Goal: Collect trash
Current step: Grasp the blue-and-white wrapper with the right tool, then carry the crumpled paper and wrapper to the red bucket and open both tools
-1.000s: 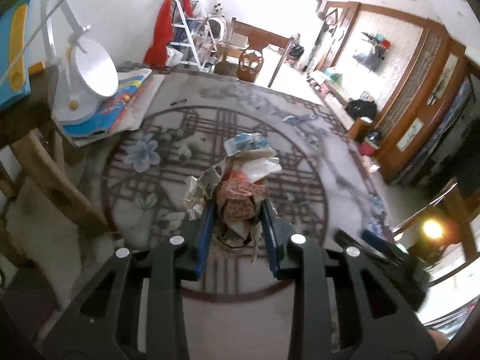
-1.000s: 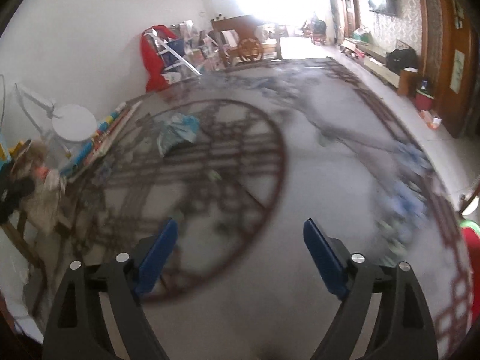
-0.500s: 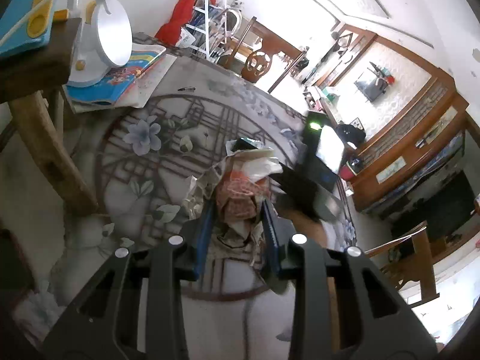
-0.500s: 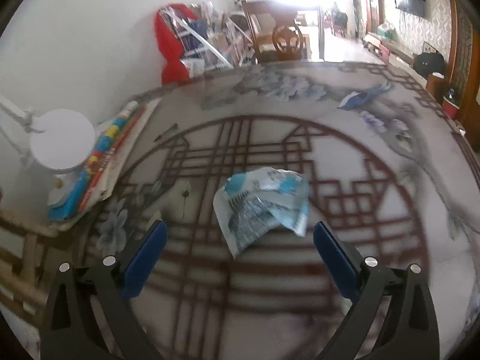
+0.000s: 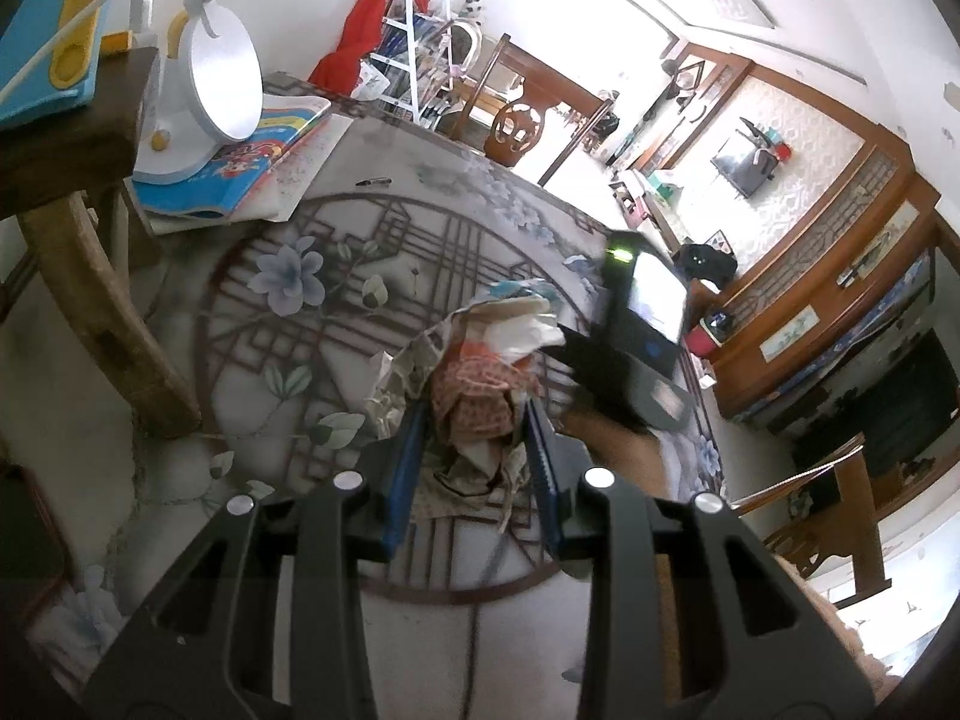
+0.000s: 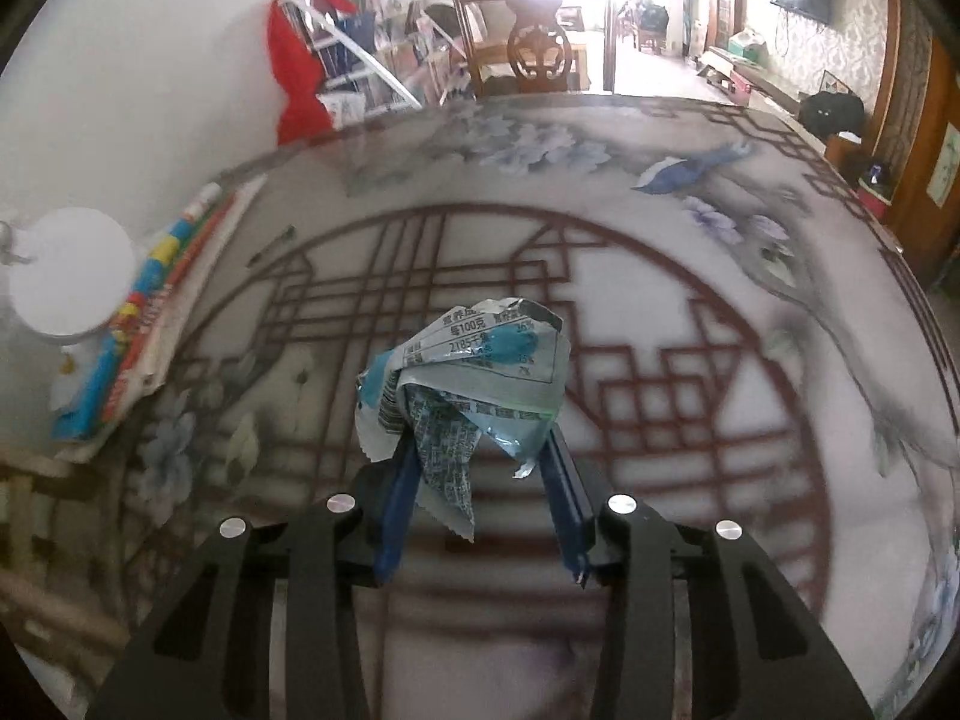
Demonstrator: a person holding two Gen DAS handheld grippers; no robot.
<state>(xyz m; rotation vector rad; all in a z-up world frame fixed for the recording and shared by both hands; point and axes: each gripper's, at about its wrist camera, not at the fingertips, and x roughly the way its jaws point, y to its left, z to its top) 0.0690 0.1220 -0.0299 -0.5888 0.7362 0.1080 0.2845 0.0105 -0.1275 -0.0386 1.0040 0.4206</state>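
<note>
My left gripper [image 5: 477,426] is shut on a wad of crumpled trash [image 5: 480,384], paper and red-patterned wrappers, held above the patterned table [image 5: 288,312]. My right gripper [image 6: 480,450] is shut on a crumpled blue-and-silver snack wrapper [image 6: 474,372], which sits between its blue fingers [image 6: 399,492] just over the table [image 6: 660,312]. The right gripper's body [image 5: 636,330] shows in the left wrist view, just right of the wad.
A white desk lamp [image 5: 204,96] stands on colourful books [image 5: 258,162] at the table's far left; both show in the right wrist view [image 6: 66,276]. A pen [image 5: 373,182] lies near them. A wooden chair [image 6: 534,54] stands behind the table.
My right gripper moved in over the snack wrapper and closed on it. My left gripper kept its hold on the wad and tilted slightly.
</note>
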